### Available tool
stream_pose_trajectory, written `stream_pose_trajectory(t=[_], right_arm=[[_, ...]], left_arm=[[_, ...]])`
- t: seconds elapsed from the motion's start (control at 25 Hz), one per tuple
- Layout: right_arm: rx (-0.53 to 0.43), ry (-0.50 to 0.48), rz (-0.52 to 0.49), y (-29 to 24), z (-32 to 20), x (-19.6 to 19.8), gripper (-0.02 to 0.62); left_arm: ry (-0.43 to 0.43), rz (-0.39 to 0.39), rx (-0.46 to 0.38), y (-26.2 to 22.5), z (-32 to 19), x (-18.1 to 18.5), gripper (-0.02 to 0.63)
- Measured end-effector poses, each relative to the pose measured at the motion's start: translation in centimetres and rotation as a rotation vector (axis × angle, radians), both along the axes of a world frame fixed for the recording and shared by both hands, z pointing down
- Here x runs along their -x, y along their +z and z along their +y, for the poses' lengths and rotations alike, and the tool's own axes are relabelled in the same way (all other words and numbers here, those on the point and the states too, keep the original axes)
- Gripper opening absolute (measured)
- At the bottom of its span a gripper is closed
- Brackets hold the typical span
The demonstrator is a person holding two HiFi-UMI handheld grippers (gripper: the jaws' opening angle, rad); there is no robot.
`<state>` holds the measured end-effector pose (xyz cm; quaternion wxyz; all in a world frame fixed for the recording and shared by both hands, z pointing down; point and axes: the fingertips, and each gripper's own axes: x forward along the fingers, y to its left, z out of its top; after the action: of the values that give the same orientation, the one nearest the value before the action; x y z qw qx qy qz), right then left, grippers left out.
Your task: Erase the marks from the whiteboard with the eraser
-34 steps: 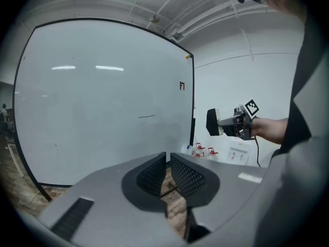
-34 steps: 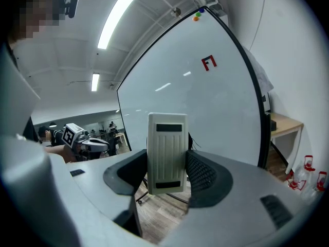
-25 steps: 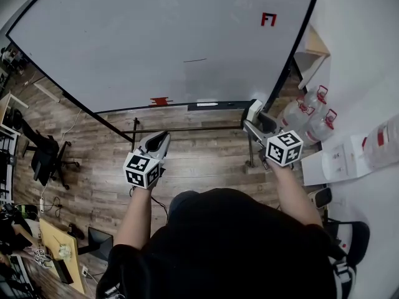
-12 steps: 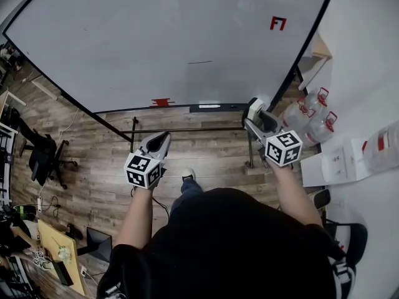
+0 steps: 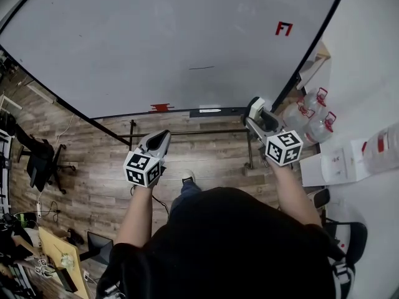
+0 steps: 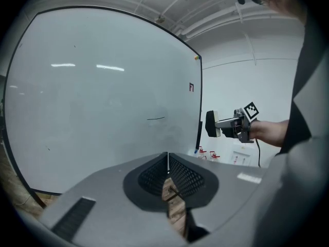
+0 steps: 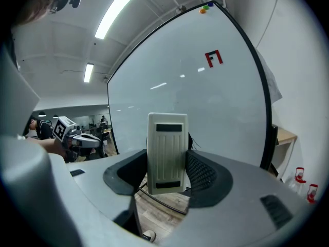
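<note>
Moved: against a second ago, the whiteboard (image 5: 156,42) sits lower and further right in the head view, and its marks have shifted with it. A shoe (image 5: 187,178) now shows on the wooden floor (image 5: 206,154). Both grippers hold nearly the same places.
Left gripper (image 5: 163,134): jaws are pressed together at the tips with nothing between them, short of the whiteboard's lower edge.
Right gripper (image 5: 257,114): jaws are clamped on the eraser (image 7: 167,153), near the whiteboard's lower right corner.
Eraser: one, cream and ribbed, with a dark bar at the top and bottom of its back. It stands upright between the right jaws, its upper half clear of them. It is apart from the board.
Marker cubes: two, one on each gripper, with black-and-white square patterns.
Black line (image 5: 201,68): one short stroke around the middle of the board, well apart from the eraser.
Red sign (image 7: 214,58): one, towards the upper right corner. It reads roughly like an F joined to a 7, though I cannot be sure.
Red patch (image 5: 161,108): one, on the lower edge; I cannot tell whether it is a mark or an object.
Jugs (image 5: 312,120): two, clear with red caps, on the floor beyond the board's right edge.
Office chair (image 5: 40,157): one, black, far left.
</note>
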<state>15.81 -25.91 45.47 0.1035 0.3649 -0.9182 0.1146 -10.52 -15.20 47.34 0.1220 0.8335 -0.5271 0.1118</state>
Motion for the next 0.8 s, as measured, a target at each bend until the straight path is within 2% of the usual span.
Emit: stream_pose_trajectory(t=[0.8], right_arm=[[0.001, 0.063, 0.008, 0.9, -3.4, 2.3, 0.229]], left_arm=[[0.051, 0.003, 0.028, 1.2, -4.4, 2.8, 0.021]])
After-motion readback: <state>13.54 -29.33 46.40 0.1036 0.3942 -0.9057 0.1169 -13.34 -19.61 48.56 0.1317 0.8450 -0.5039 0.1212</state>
